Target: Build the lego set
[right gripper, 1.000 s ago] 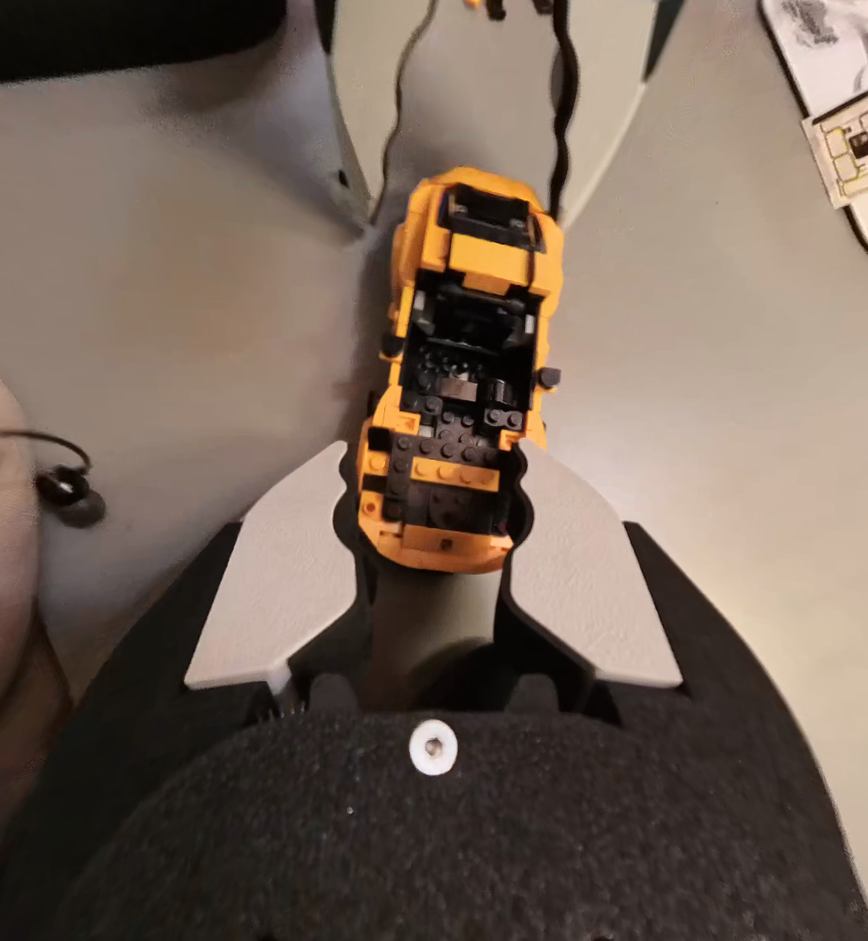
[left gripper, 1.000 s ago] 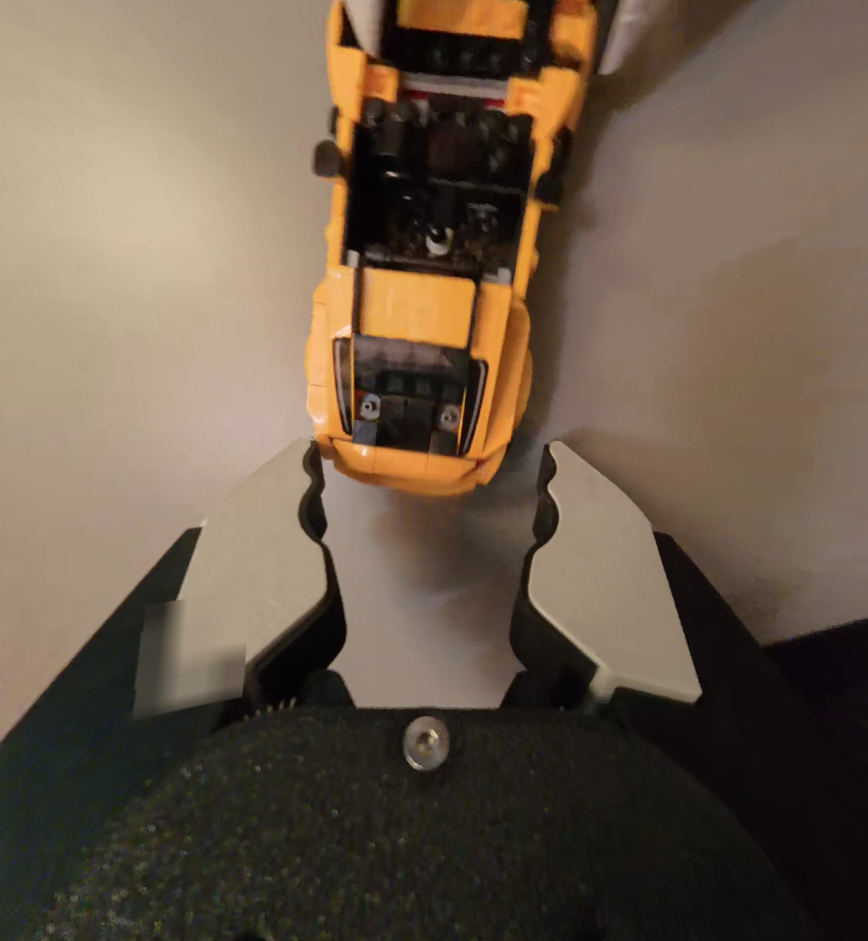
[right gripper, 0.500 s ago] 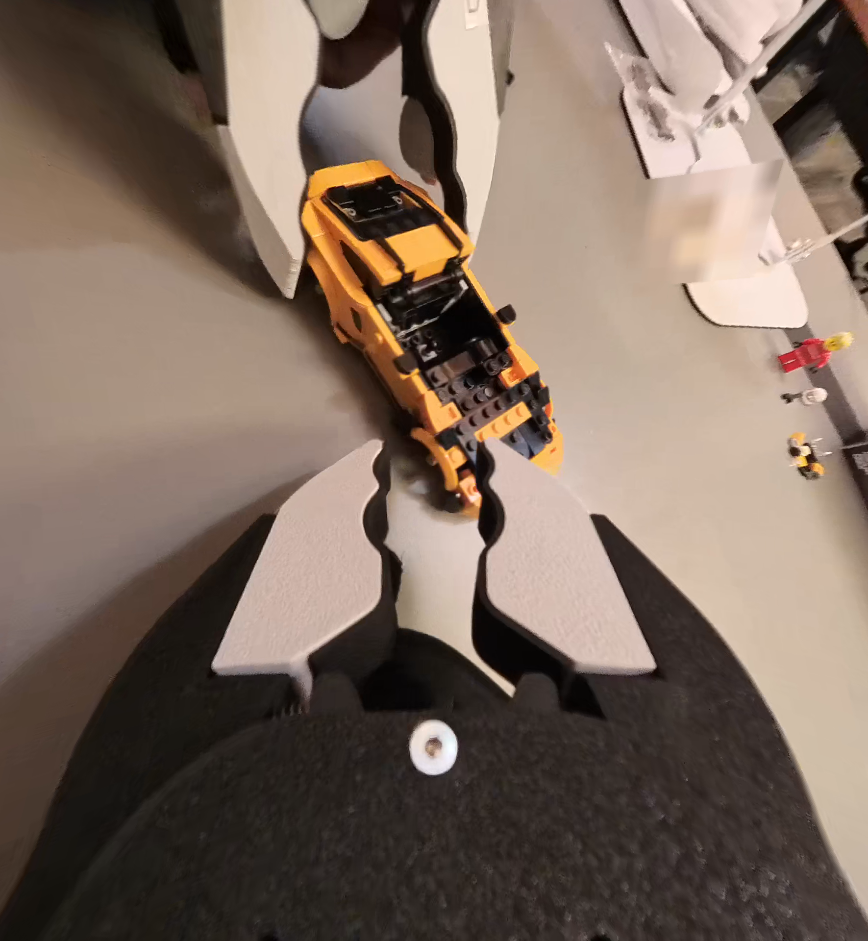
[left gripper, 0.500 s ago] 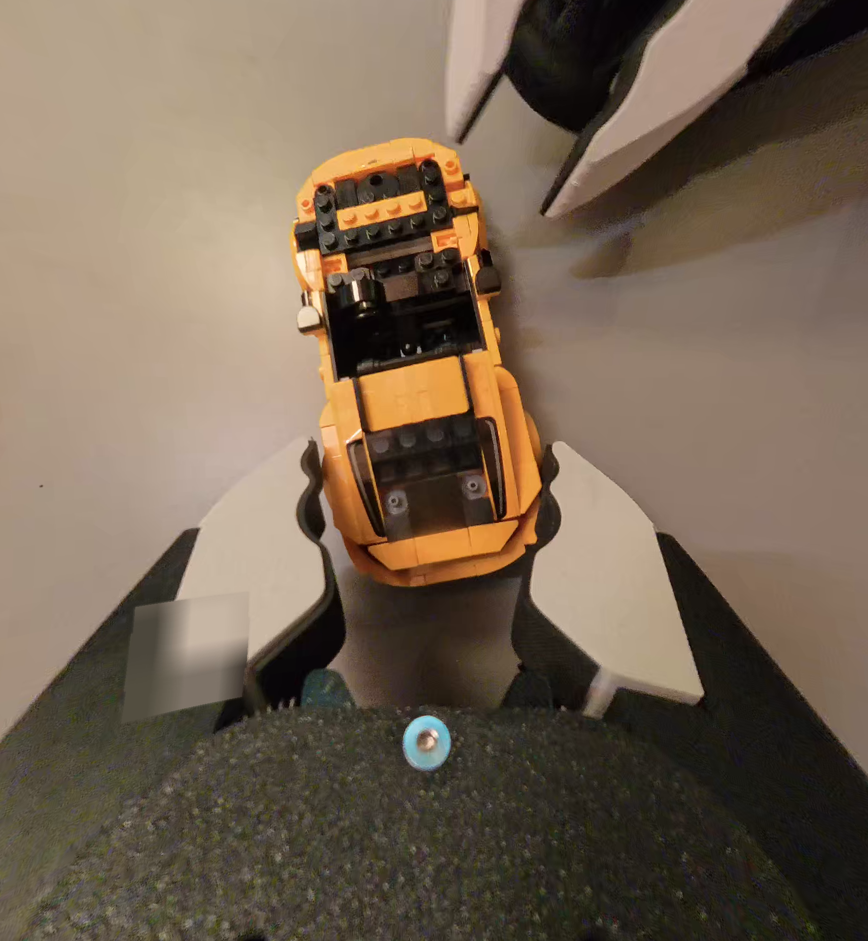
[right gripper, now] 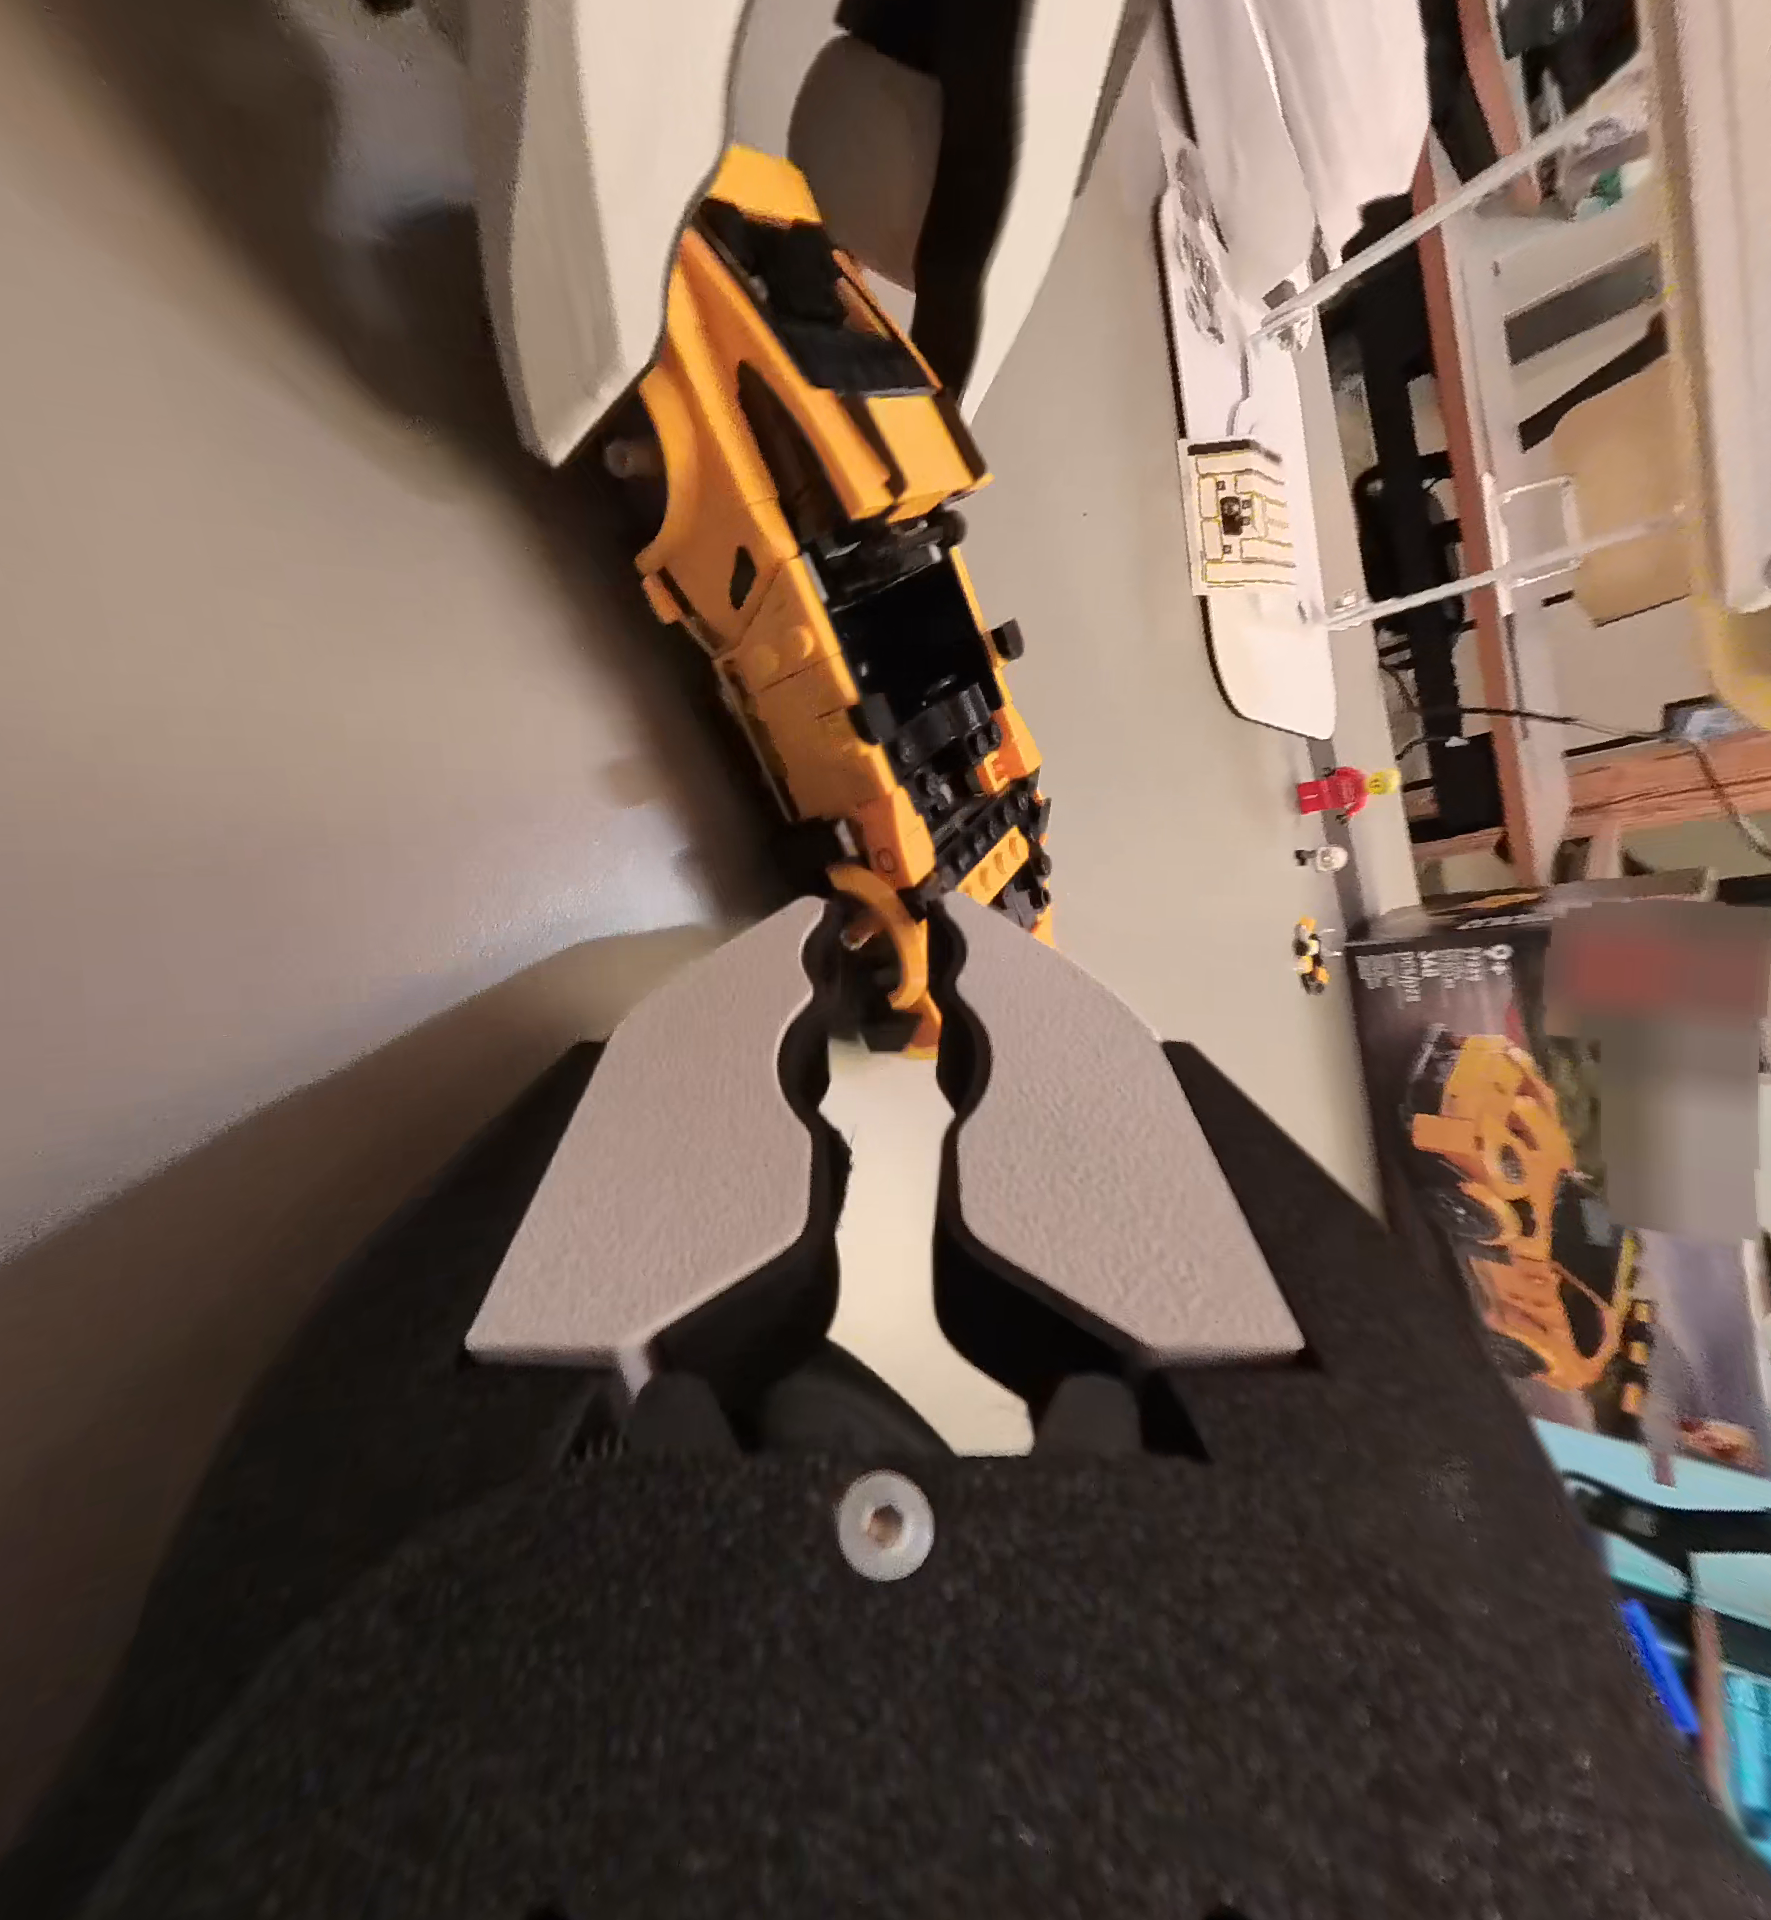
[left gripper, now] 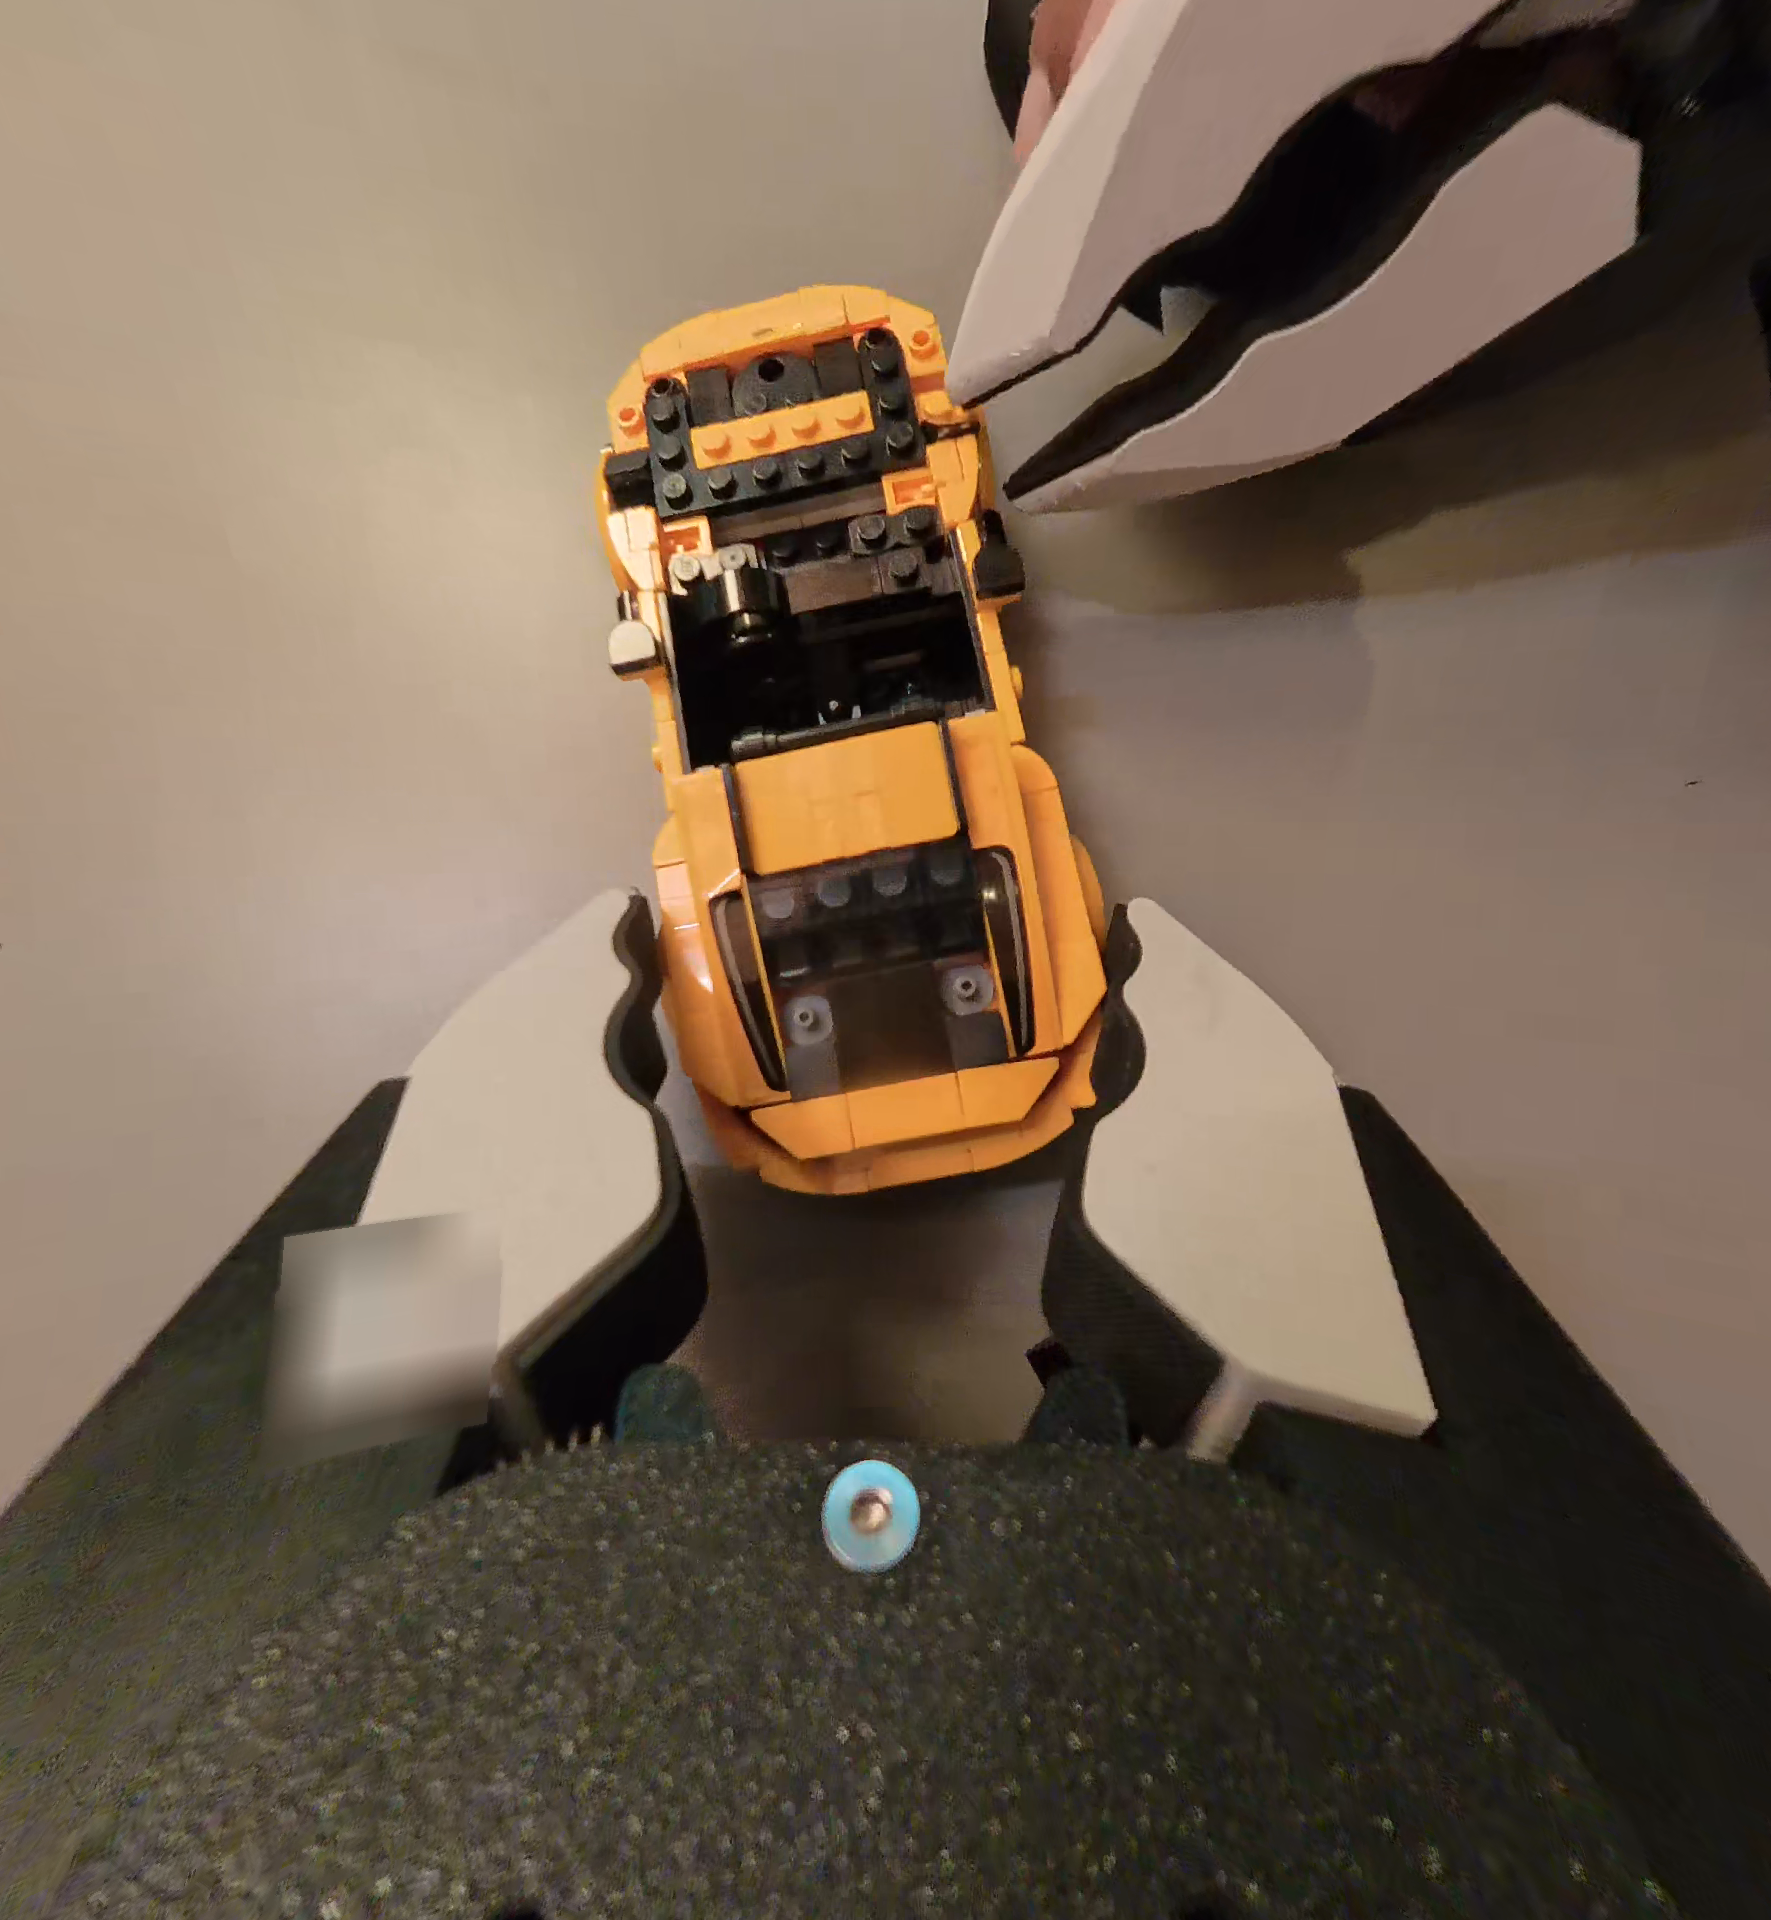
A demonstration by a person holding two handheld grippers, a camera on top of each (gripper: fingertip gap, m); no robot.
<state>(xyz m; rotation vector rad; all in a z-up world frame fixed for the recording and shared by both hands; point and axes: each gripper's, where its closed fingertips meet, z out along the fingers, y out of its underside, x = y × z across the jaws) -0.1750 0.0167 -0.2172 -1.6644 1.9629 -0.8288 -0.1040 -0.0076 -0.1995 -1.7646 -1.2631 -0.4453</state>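
Observation:
The orange and black lego car lies on the grey table with its roof open. My left gripper is open. Its fingers stand close against both sides of the car's near end. My right gripper has narrowed onto the orange wheel arch at the car's other end, and the arch sits between its tips. In the left wrist view the right gripper pinches the car's far right corner. In the right wrist view a left finger flanks the far end.
In the right wrist view, a white sheet, a red minifigure, two small loose pieces and the lego box lie to the right. A clear stand and shelves are beyond.
My left gripper moved forward around the car's near end at the same width. My right gripper let go of the other end, rolled sideways and narrowed onto its corner.

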